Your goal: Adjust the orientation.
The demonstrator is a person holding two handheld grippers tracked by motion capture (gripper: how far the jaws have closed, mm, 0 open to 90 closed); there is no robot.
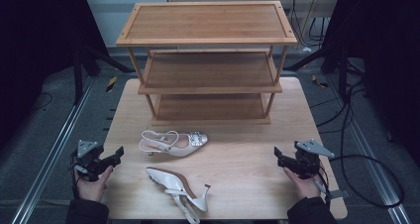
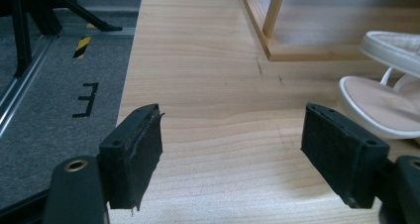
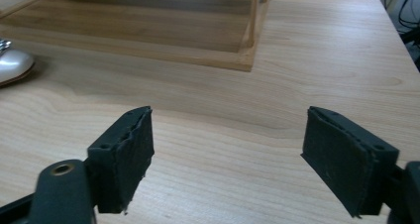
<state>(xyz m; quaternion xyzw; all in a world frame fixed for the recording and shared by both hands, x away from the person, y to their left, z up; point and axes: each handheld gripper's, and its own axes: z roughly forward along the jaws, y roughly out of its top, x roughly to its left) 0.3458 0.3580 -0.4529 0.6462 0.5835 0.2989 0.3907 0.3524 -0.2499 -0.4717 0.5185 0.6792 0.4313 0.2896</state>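
Two white shoes (image 1: pixel 174 143) (image 1: pixel 179 189), light wooden table (image 1: pixel 247 154), honey-brown shelf rack (image 1: pixel 208 60), black tongs (image 1: pixel 118 156).

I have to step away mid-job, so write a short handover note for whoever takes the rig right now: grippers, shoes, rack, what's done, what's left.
Left gripper: open, empty, at the table's left edge.
Right gripper: open, empty, near the right edge.
Far shoe: on the table just in front of the rack.
Near shoe: at the front edge, on its side, heel up.
Done: nothing; all three rack shelves look bare.
Left: probably pick up each shoe and set it on a shelf; the left gripper is nearer both.
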